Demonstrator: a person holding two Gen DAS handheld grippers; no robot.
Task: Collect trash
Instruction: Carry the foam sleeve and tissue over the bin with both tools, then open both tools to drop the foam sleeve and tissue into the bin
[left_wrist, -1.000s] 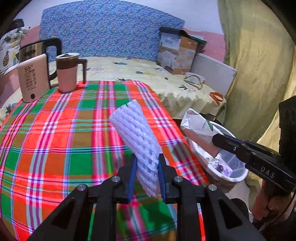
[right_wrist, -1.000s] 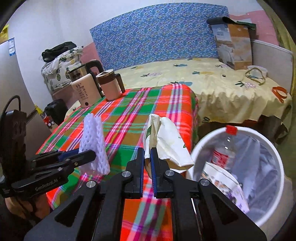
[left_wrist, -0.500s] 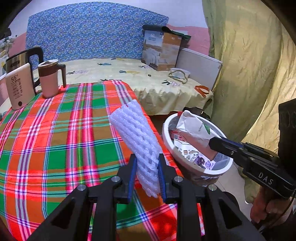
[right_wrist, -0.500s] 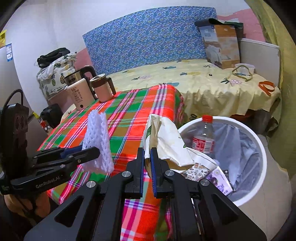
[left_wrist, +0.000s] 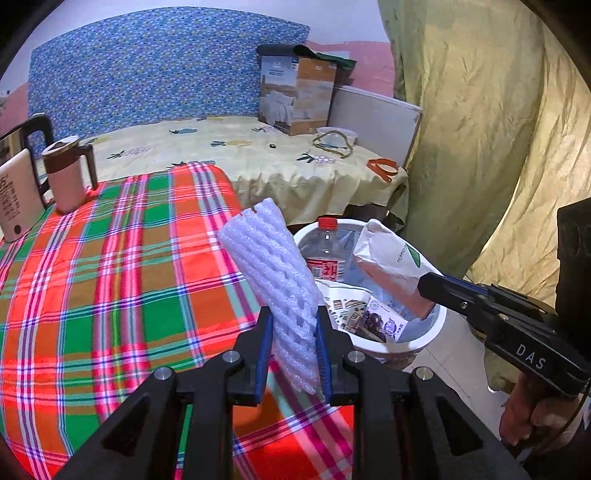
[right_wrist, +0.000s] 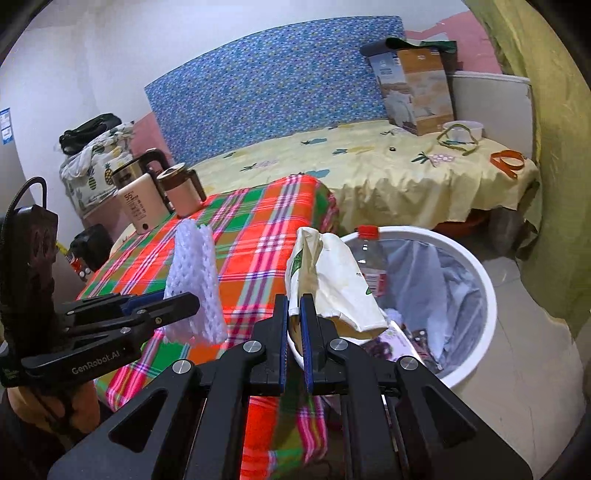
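— Between the fingers of the right gripper, what is that?

— A crumpled paper bag, pinched at its lower edge so the bulk leans out over the white bin just ahead and to the right of it. I judge it is held there to drop straight in.

— And the left gripper?

— Clamped on a white foam fruit net, which stands up tilted between the pads, over the edge of the plaid bench, with the bin just ahead to its right. A plastic bottle and printed wrappers lie inside already.
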